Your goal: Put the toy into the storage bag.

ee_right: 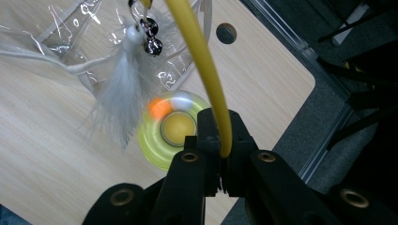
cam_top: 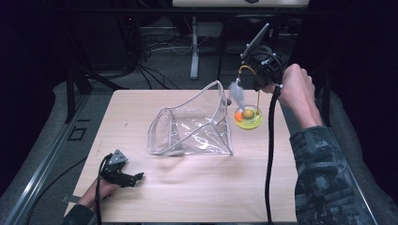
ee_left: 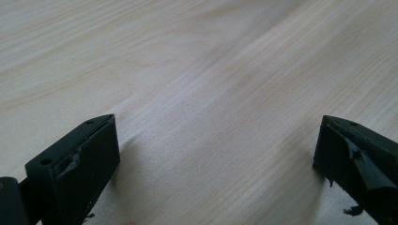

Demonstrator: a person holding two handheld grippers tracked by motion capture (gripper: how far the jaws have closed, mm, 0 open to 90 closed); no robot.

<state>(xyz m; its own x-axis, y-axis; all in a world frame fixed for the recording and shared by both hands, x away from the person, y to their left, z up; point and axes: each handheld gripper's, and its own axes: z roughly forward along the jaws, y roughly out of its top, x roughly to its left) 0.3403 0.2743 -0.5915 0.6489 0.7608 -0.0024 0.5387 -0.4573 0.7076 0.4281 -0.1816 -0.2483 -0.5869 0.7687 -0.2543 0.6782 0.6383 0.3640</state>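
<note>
A light wooden table point(cam_top: 187, 187) carries a clear plastic bag point(cam_top: 192, 124) near its middle, and I take this bag as the landmark. The bag stands open, with its wide mouth turned toward the left and its white-edged top corner rising at the far right. Just beside the bag, at its right, sits a round yellow-green toy base point(cam_top: 248, 118) with an orange ball point(ee_right: 159, 107) and a pale ball on its ring. A thin yellow wand point(ee_right: 202, 61) rises from this base, bends over at the top and carries a white feather point(cam_top: 238, 93) with small dark bells point(ee_right: 151, 35); the feather hangs close against the bag's right wall, so the bag stands between it and the rest of the table. The right gripper point(ee_right: 220, 145) is above the base, to the right of the bag, and its jaws are closed tight on the yellow wand. The left gripper point(cam_top: 123, 174) lies low on the table in front of the bag, toward the left near corner, well apart from it; its jaws are spread wide with only bare wood between them. Behind the table, beyond the bag, cables and a metal stand leg point(cam_top: 194, 47) are on a dark floor.
</note>
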